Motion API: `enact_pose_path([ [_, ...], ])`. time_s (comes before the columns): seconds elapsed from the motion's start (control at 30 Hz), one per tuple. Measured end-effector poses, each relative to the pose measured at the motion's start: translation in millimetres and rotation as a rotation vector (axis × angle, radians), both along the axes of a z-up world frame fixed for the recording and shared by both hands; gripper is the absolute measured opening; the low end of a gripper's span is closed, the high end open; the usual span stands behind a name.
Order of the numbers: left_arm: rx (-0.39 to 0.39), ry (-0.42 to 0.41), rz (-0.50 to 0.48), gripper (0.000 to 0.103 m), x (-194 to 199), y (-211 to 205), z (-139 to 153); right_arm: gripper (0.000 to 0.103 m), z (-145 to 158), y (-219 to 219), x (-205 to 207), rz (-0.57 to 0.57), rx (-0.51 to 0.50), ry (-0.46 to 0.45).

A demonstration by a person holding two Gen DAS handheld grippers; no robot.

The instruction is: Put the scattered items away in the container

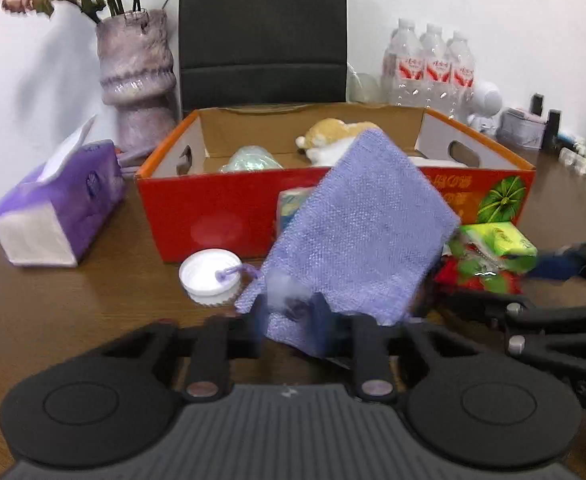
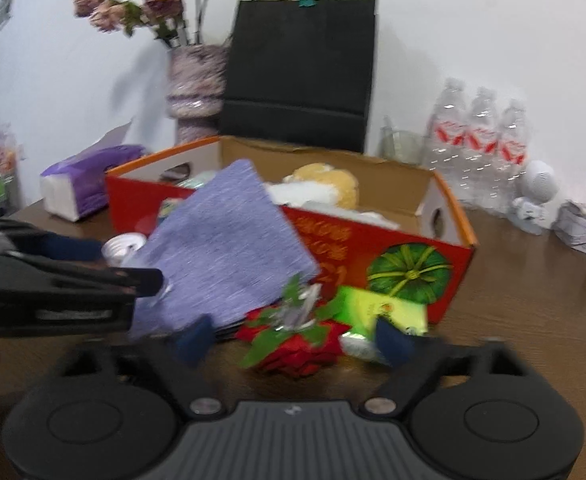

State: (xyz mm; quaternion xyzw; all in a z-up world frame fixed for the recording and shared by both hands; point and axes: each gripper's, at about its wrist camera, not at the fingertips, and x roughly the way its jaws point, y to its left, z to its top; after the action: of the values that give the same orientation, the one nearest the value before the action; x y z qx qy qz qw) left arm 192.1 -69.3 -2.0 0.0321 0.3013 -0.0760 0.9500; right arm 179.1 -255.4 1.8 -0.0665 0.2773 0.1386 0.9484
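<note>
Two grippers work low over the brown table (image 1: 73, 312), both aimed toward the red cardboard box (image 1: 221, 208). The left gripper (image 1: 293, 312) is level and pointed straight at the box front, its fingers pinched together on the lower edge of a purple woven pouch (image 1: 365, 232). The pouch stands up tilted from the fingers, its upper corner overlapping the box's front rim in this view; whether it touches the box cannot be told. Its drawstring trails left over a white round lid (image 1: 209, 276) lying on the table just before the box.

The right gripper (image 2: 293, 336) comes in from the right side and is held low, its blue-padded fingers (image 2: 195, 338) spread wide on either side of a red and green flower decoration (image 2: 293, 344) lying on the table. They are not clamped on it. A green packet (image 2: 389, 308) lies just beside the decoration, against the box front, near the right-hand finger. From the right wrist view the left gripper (image 2: 149, 280) shows as a dark arm reaching in from the left edge.

Inside the box sit a tan and white plush toy (image 1: 333, 136) and a pale green bundle (image 1: 249, 160). A purple tissue pack (image 1: 61, 208) lies left of the box, a vase (image 1: 137, 76) of dried flowers stands behind it, and water bottles (image 1: 429, 68) stand to the back right.
</note>
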Motion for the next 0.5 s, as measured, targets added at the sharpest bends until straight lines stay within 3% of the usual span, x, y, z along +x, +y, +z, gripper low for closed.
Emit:
enact_pose_path([
  [0.1,-0.026,-0.051,0.003,0.013,-11,6,9,0.039,0,-3,-1,0.005,0.017,0.025],
  [0.27,-0.071,-0.073,-0.016,0.013,-19,9,15,0.039,11,-12,-11,-0.017,0.057,-0.039],
  [0.5,-0.075,-0.080,-0.034,0.013,-21,6,17,0.039,14,-15,-12,-0.016,0.071,-0.049],
])
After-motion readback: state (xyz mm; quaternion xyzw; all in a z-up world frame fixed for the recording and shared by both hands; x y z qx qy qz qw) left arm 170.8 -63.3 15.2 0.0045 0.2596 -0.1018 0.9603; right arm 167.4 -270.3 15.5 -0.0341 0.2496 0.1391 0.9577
